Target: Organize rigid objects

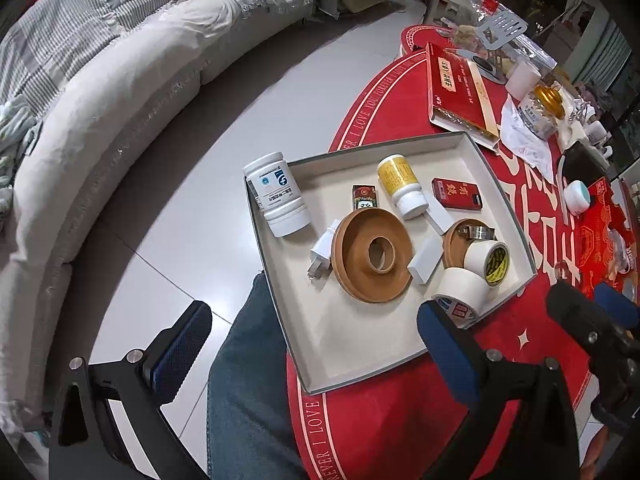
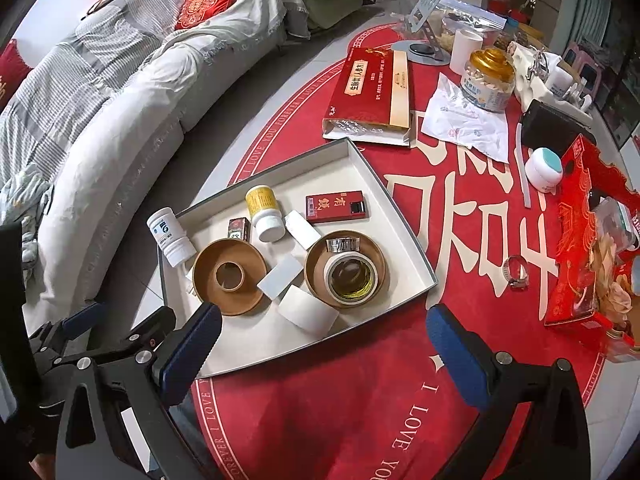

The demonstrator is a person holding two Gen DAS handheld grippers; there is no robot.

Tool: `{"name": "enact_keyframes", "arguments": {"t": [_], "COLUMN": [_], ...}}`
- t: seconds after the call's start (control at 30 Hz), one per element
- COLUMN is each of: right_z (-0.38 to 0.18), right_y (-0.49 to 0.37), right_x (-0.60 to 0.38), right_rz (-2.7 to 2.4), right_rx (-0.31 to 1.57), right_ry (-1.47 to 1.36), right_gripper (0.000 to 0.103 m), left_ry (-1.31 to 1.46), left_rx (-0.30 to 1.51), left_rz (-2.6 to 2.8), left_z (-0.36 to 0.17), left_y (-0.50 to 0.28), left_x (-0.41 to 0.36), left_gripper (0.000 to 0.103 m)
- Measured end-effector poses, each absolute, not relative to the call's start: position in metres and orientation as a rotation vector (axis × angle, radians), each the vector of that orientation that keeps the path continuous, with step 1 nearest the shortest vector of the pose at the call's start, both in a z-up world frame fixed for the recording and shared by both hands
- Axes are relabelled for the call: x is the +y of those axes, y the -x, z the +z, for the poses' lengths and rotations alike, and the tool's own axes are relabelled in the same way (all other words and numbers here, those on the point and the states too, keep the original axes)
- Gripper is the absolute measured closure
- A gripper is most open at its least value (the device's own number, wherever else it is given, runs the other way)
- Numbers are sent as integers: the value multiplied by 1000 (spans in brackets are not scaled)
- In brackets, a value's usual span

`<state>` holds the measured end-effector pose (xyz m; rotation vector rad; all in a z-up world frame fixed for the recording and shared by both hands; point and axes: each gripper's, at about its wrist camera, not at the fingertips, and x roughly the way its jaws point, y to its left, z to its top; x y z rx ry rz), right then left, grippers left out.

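A shallow grey tray (image 1: pixel 352 340) (image 2: pixel 256 340) lies on the red round table. It holds a white bottle (image 1: pixel 276 196) (image 2: pixel 170 238), a yellow bottle (image 1: pixel 400 184) (image 2: pixel 264 210), a small red box (image 1: pixel 456 194) (image 2: pixel 336 206), a brown ring dish (image 1: pixel 374 254) (image 2: pixel 230 276), a white plug (image 1: pixel 324 250), white blocks (image 1: pixel 426 260) and tape rolls (image 1: pixel 486 260) (image 2: pixel 352 276). A loose metal hose clamp (image 2: pixel 516 272) rests on the cloth right of the tray. My left gripper (image 1: pixel 312 346) hovers open over the tray's near edge. My right gripper (image 2: pixel 324 352) is open too, empty, near the tray's front corner.
Behind the tray lie a long red gift box (image 2: pixel 372 92), a gold-lidded jar (image 2: pixel 486 80), tissue, a white jar with a teal lid (image 2: pixel 544 170) and a red snack box (image 2: pixel 592 248). A person's jeans-clad leg (image 1: pixel 248 380) is at the table edge. A grey sofa (image 1: pixel 100 120) curves left.
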<state>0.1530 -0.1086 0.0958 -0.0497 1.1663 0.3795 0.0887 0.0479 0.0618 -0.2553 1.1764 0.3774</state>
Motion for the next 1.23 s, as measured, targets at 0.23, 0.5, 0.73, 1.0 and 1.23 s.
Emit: {"name": "enact_keyframes", "arguments": {"t": [0.23, 0.5, 0.73, 1.0, 1.23], "right_z": [96, 97, 96, 93, 91], "right_y": [-150, -144, -143, -143, -143], "right_x": [-108, -106, -100, -96, -92], "right_rz": [376, 378, 377, 377, 373], "right_rx": [1175, 1177, 1186, 1199, 1204], "right_ry": [49, 59, 68, 80, 88], "right_gripper": [0, 0, 0, 0, 0], "left_ry": [265, 271, 268, 277, 278], "left_rx": [1180, 1181, 1178, 1184, 1186], "left_rz": [387, 388, 373, 369, 371], "left_z": [62, 63, 63, 62, 57], "left_y": [-84, -80, -76, -76, -79], "left_x": [51, 53, 54, 54, 56], "left_gripper": [0, 0, 0, 0, 0]}}
